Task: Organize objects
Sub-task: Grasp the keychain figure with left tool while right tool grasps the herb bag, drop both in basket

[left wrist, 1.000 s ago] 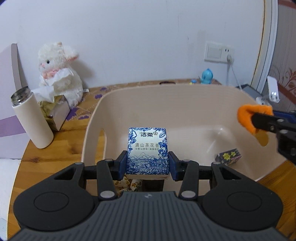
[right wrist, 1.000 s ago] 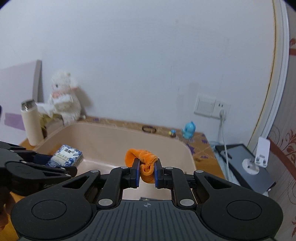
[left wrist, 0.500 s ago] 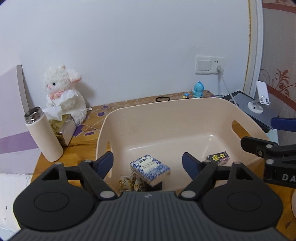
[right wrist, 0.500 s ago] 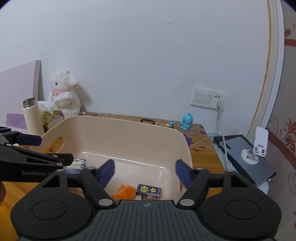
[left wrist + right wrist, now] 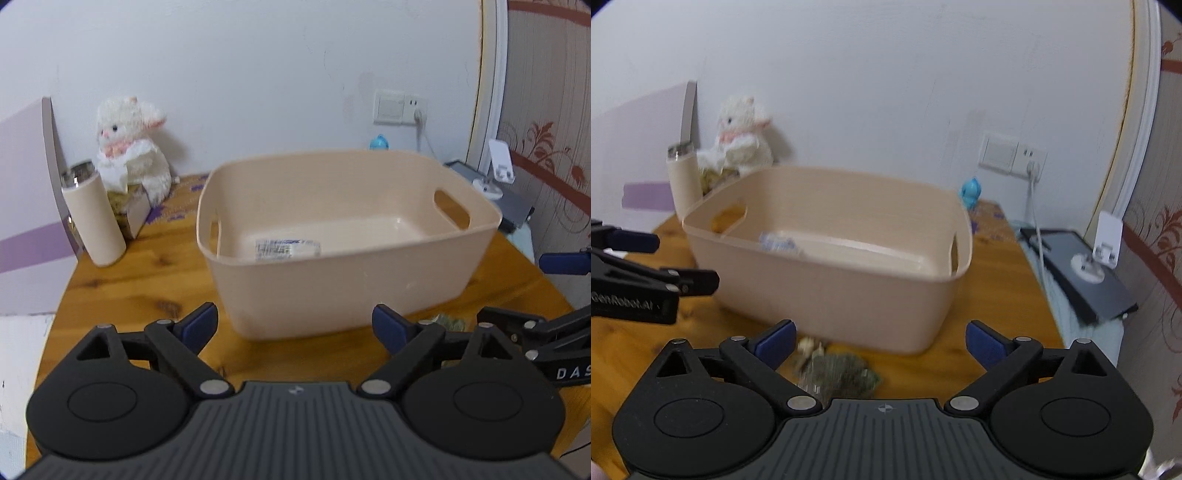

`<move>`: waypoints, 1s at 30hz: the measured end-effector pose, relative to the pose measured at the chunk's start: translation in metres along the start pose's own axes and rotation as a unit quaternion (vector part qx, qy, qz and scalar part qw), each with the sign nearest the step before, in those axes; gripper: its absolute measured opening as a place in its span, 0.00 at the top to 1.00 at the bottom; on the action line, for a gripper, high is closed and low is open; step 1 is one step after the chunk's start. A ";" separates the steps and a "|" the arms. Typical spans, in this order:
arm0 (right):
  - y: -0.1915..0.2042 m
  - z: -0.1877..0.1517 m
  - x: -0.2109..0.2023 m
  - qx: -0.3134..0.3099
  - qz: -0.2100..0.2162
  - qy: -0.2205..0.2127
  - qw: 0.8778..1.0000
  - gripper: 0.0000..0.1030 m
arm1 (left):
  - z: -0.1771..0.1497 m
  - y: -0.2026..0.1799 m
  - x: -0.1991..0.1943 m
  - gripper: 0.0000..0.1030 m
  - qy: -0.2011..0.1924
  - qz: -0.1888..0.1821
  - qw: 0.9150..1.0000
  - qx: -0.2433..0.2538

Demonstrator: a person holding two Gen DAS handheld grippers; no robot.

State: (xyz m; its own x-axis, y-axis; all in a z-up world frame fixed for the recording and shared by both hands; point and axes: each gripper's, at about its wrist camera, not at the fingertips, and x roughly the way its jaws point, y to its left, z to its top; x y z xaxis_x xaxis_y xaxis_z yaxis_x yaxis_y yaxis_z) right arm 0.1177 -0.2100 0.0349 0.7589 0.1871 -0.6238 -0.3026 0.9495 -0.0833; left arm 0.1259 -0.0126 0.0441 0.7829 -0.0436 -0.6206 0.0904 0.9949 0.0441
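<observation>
A beige plastic bin [image 5: 347, 273] stands on the wooden table; it also shows in the right wrist view [image 5: 831, 284]. The blue-and-white tissue pack [image 5: 286, 249] lies inside it, partly seen over the rim, and blurred in the right wrist view [image 5: 777, 242]. My left gripper [image 5: 293, 328] is open and empty, just in front of the bin's near wall. My right gripper [image 5: 882, 341] is open and empty, before the bin's near corner. A greenish crumpled item [image 5: 838, 371] lies on the table between its fingers, also in the left wrist view [image 5: 448, 321].
A white plush lamb [image 5: 131, 155], a tissue box [image 5: 131, 212] and a cream bottle [image 5: 92, 218] stand at the back left. A blue figurine [image 5: 971, 192], wall socket with cable [image 5: 1030, 162] and a dark tablet with phone stand [image 5: 1086, 273] are at the right.
Both grippers opened and let go of the tissue pack and orange item into the bin, then pulled back and down to the table in front of it.
</observation>
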 end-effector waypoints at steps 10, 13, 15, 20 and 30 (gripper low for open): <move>0.021 -0.027 0.051 -0.016 0.015 0.043 0.999 0.03 | -0.028 0.014 0.040 0.11 0.046 0.007 0.999 -0.025; 0.022 -0.028 0.065 -0.013 0.015 0.048 0.999 0.03 | -0.029 0.016 0.047 0.11 0.051 0.003 0.998 -0.032; 0.020 -0.029 0.073 -0.008 0.013 0.051 0.999 0.03 | -0.029 0.017 0.051 0.11 0.052 -0.001 0.998 -0.035; 0.009 -0.029 0.082 0.009 0.019 0.056 0.998 0.03 | -0.028 0.009 0.059 0.11 0.049 -0.016 0.998 -0.032; -0.017 -0.036 0.076 0.005 -0.002 0.057 0.998 0.05 | -0.021 -0.022 0.072 0.11 0.053 -0.058 0.996 -0.044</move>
State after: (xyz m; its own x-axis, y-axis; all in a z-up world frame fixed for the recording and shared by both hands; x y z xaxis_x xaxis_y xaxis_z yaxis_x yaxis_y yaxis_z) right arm 0.1601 -0.2208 -0.0388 0.6895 0.1549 -0.7075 -0.2940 0.9526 -0.0779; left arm 0.1672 -0.0354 -0.0176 0.7011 -0.1538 -0.6963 0.1182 0.9880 -0.0993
